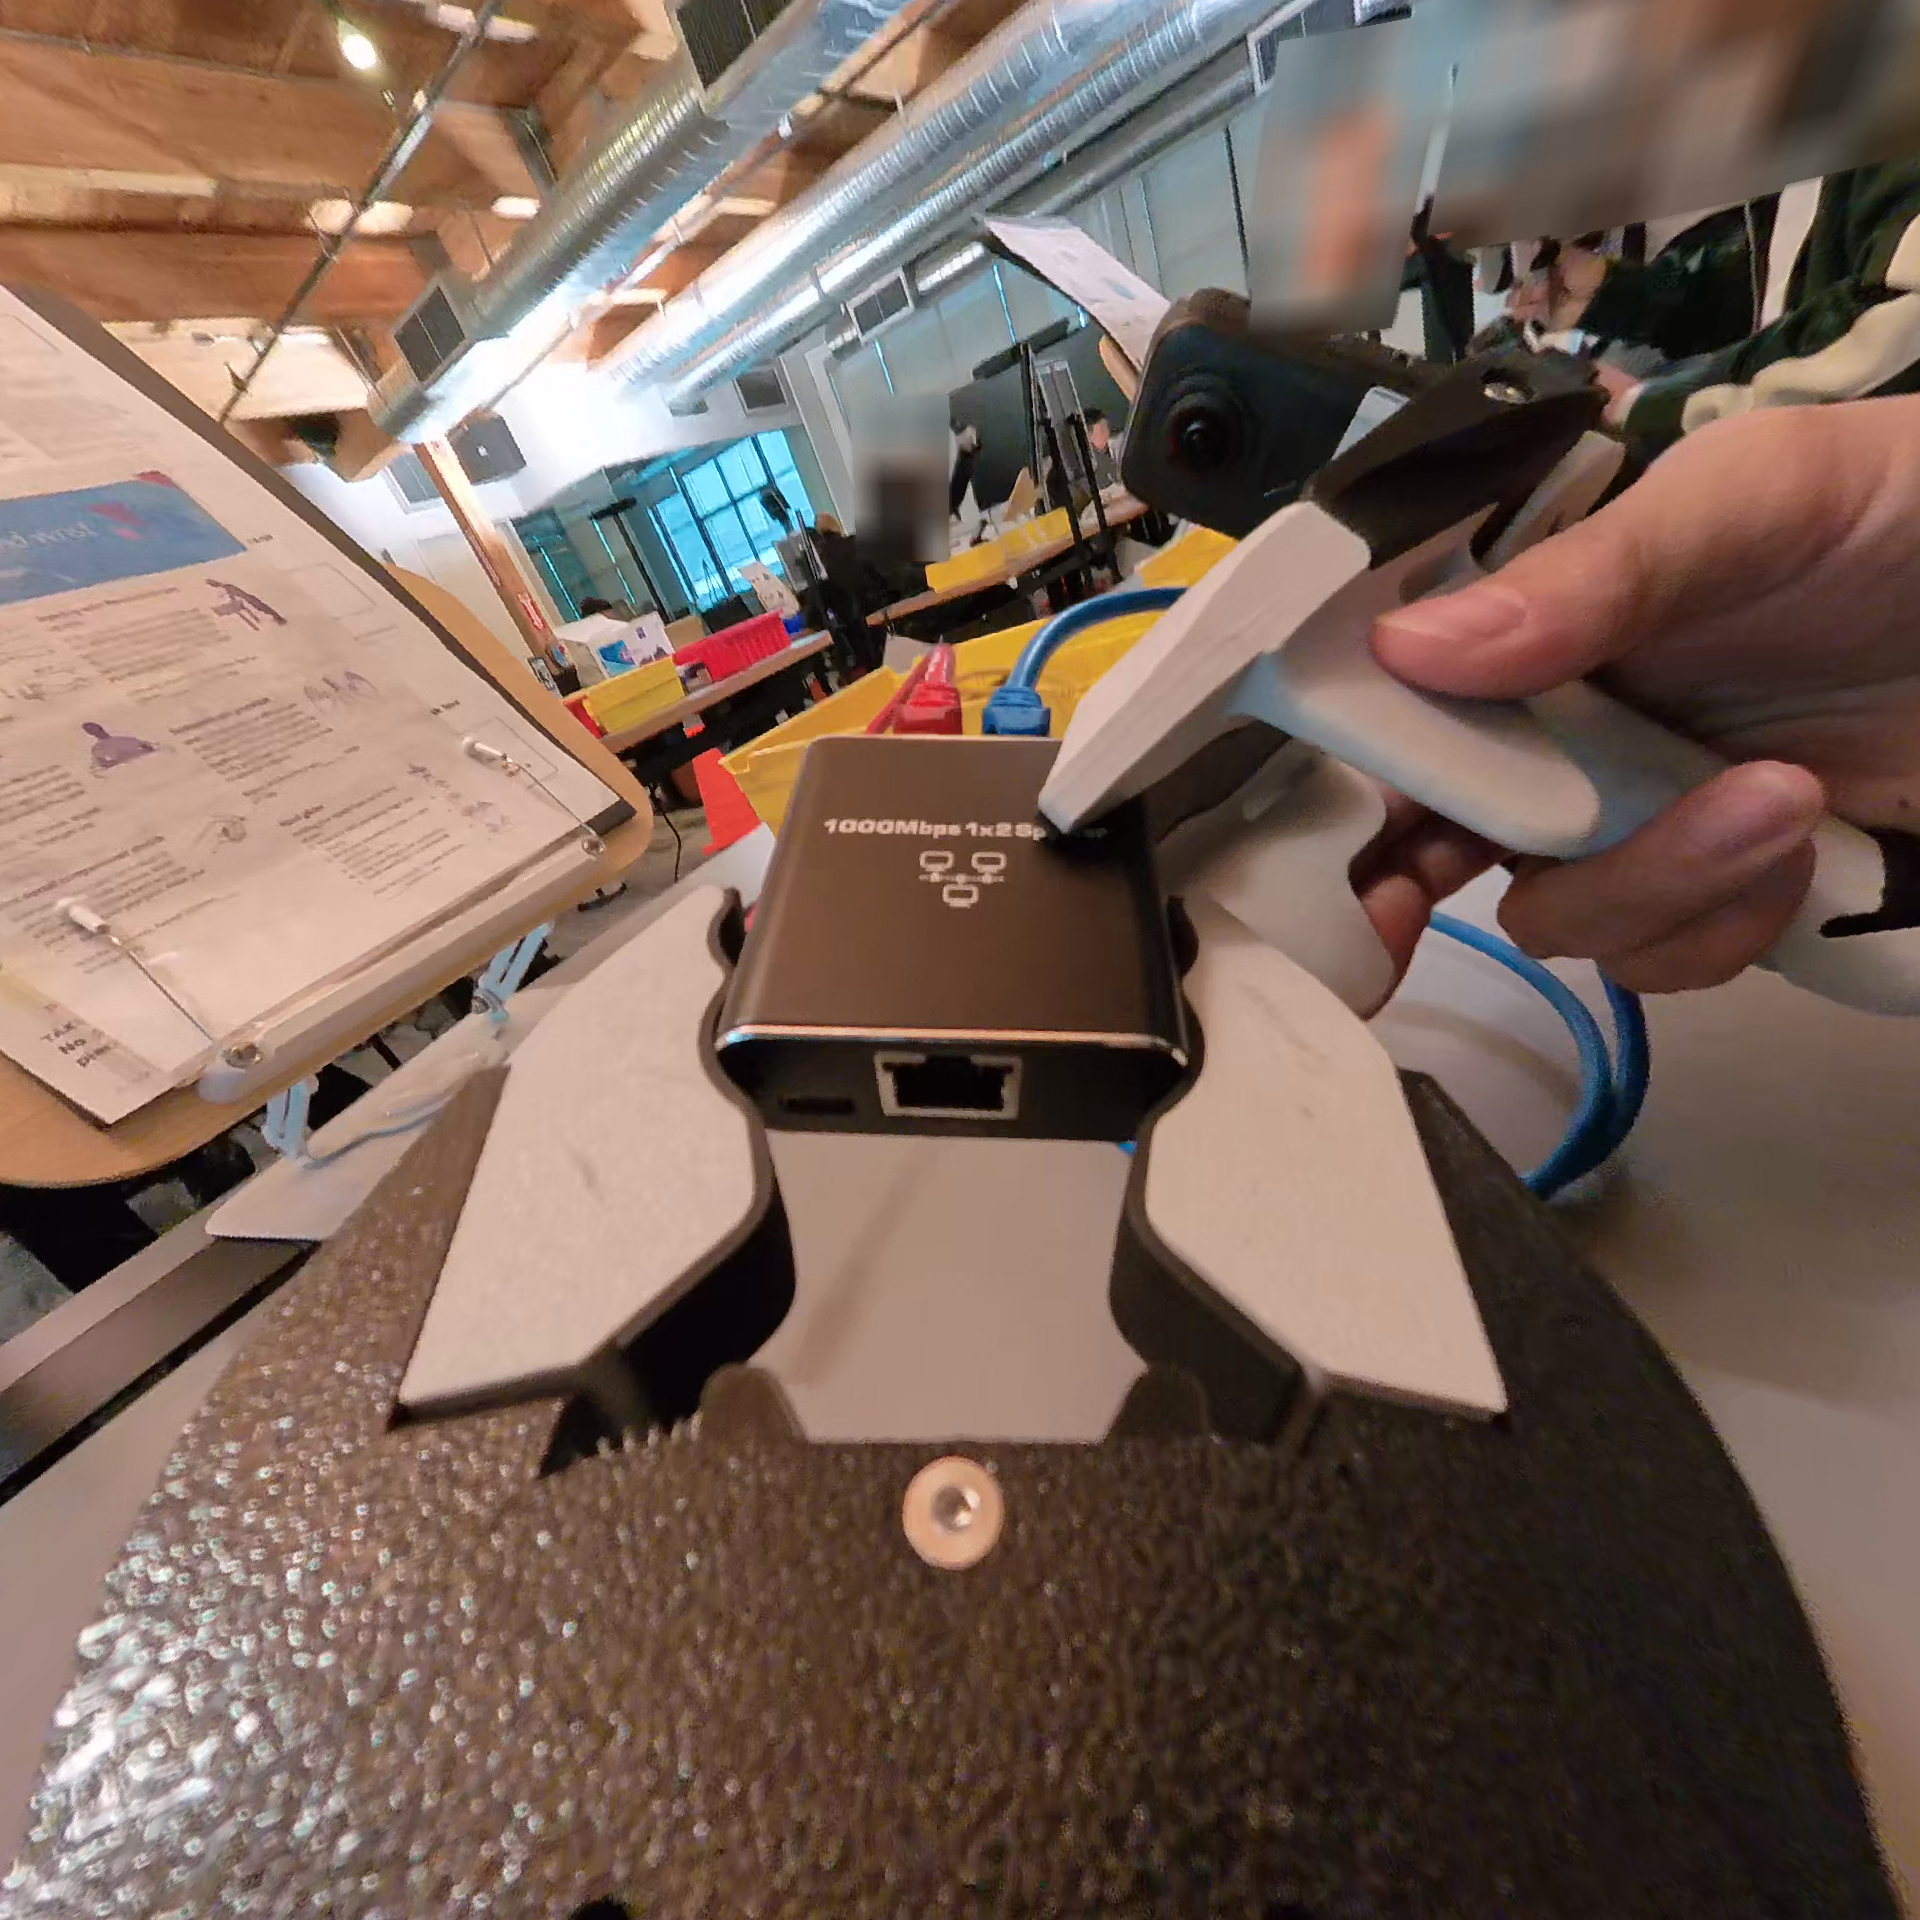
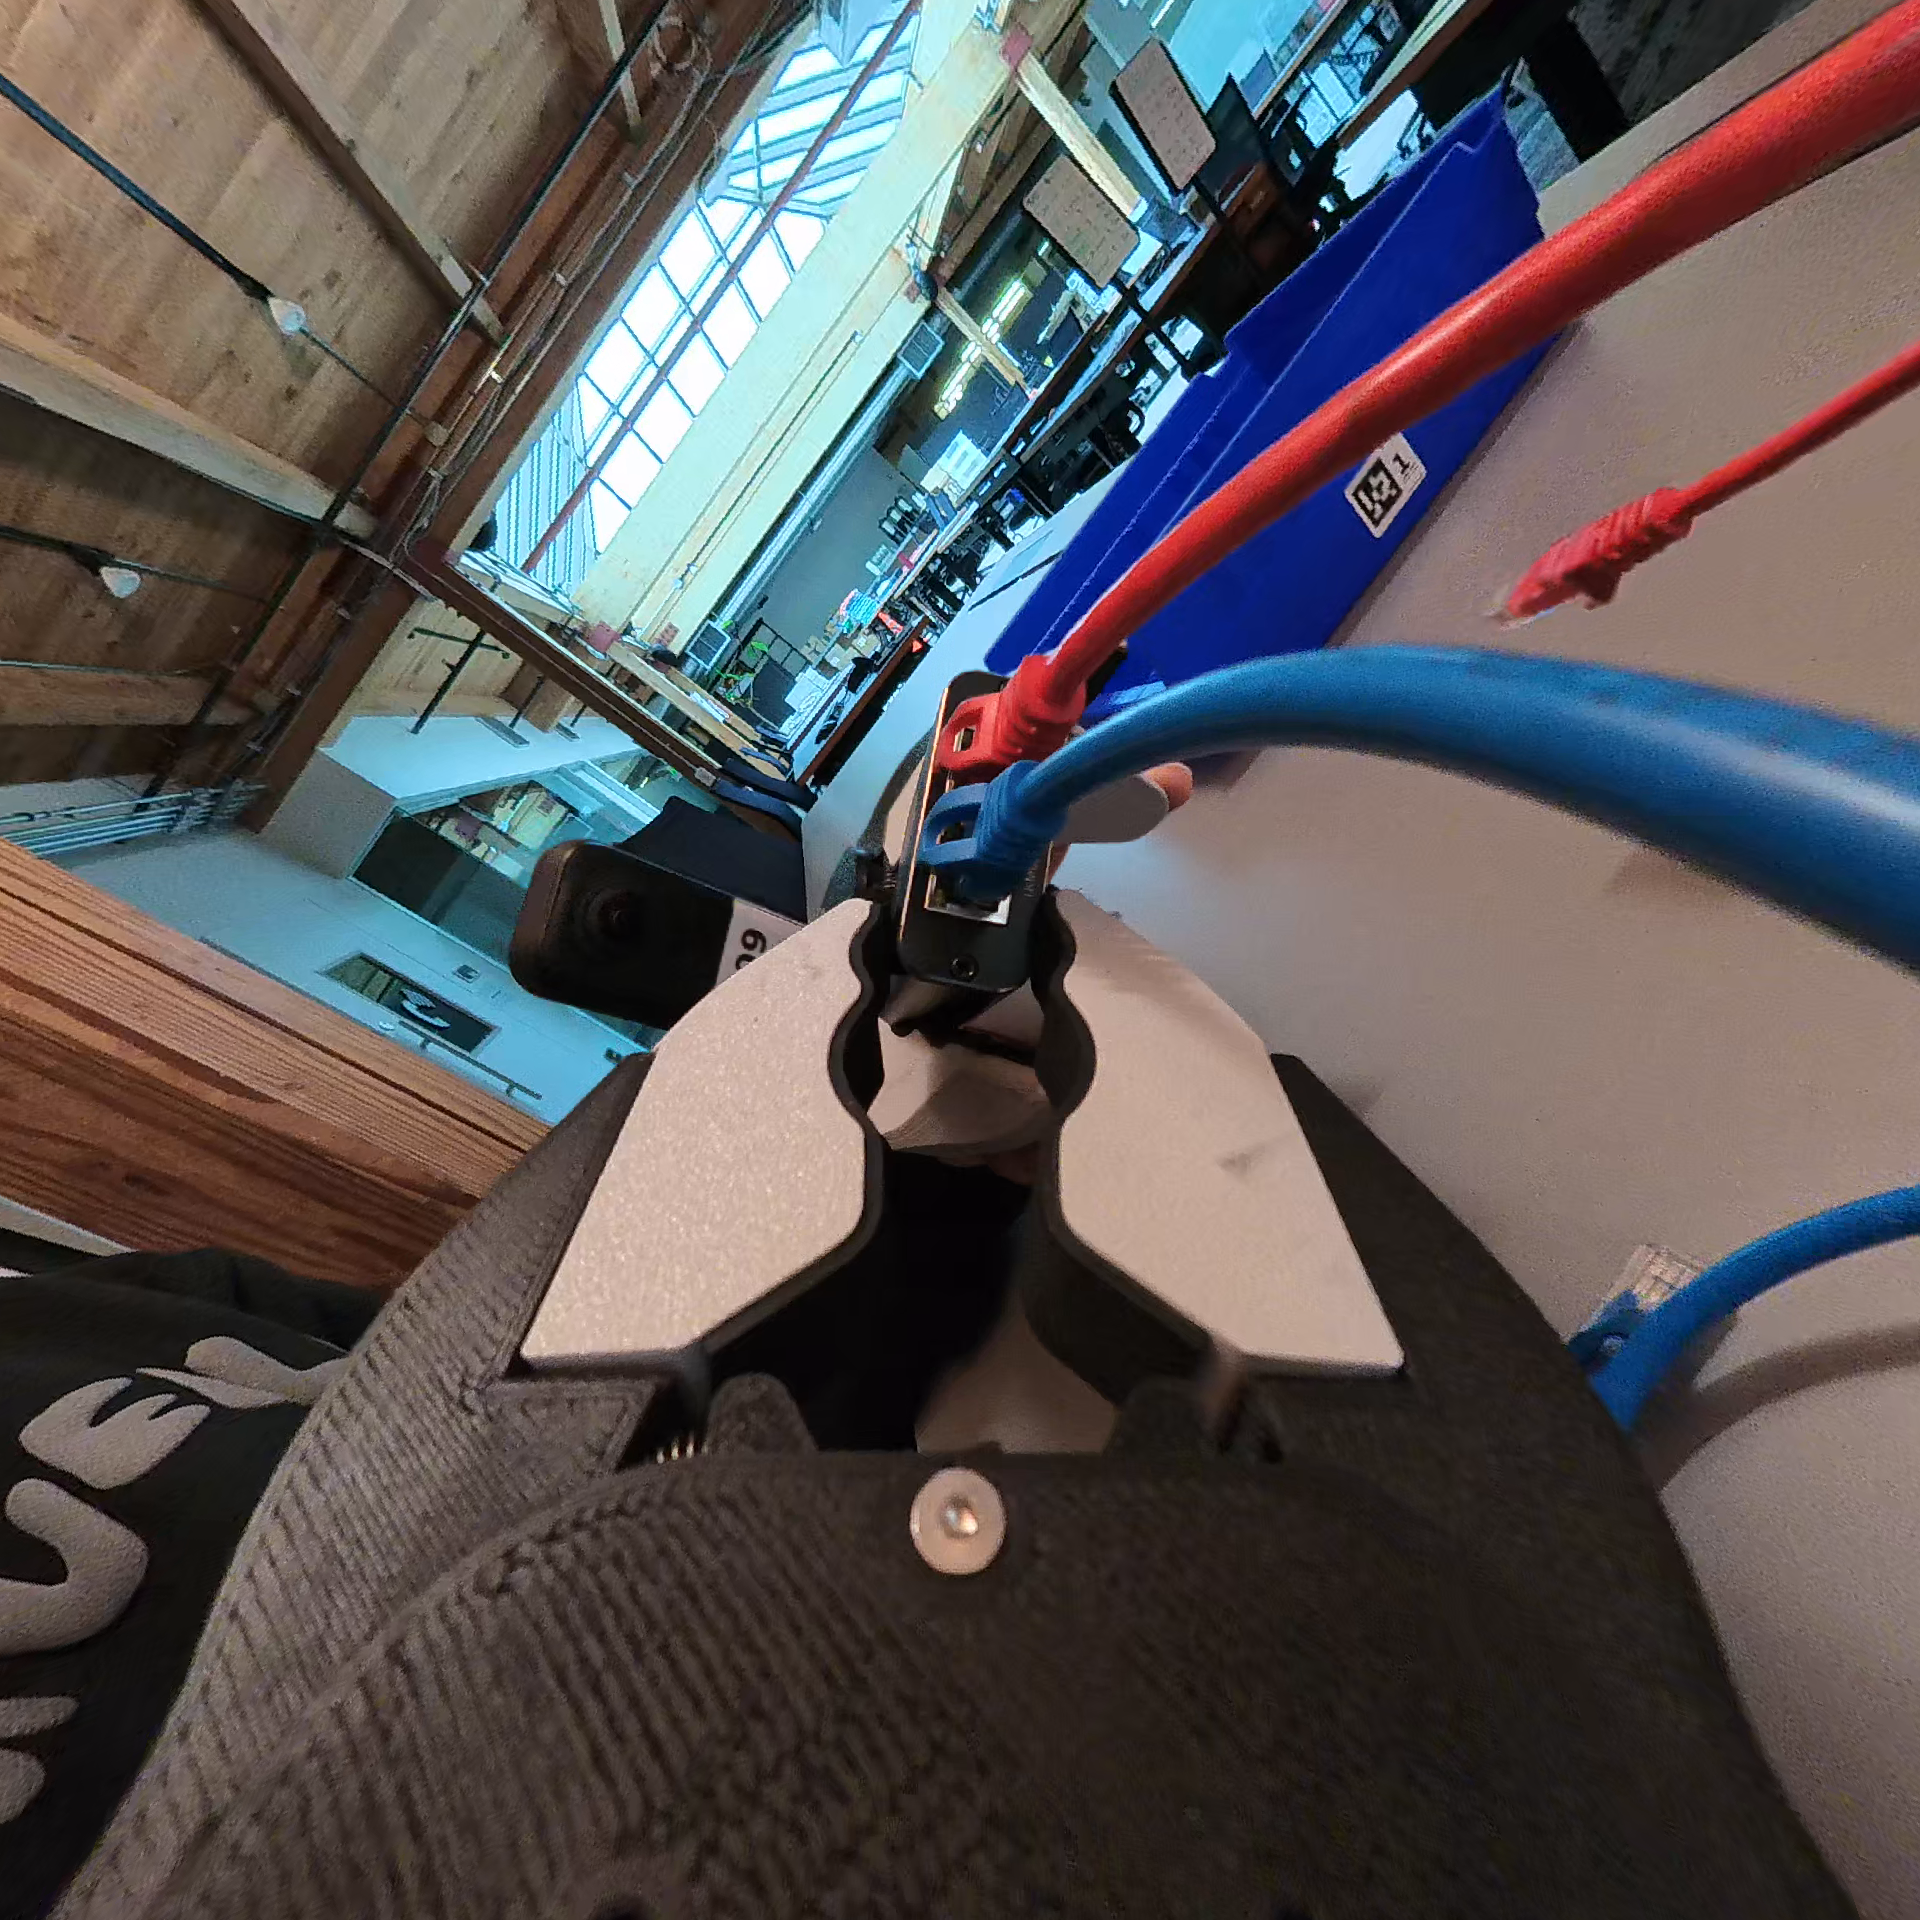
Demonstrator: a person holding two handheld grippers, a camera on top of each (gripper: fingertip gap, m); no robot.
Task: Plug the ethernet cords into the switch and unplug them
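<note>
Switch (image 1: 951,940) between both hand-held grippers

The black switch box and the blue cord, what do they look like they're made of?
The switch looks like black anodised metal: smooth satin faces with a bright, sharp rim around the port end, though coated plastic is possible. The blue cord looks like flexible matte plastic or rubber jacketing, since it bends in a smooth curve.

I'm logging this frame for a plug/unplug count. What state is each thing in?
switch: held off the table, near port empty
left tool: shut on the switch's sides
right tool: shut on the switch's far corner
red cord: plugged into the switch
blue cord: plugged in beside the red one
red cord's free plug: unplugged, on the table
blue cord's free plug: unplugged, on the table
</note>
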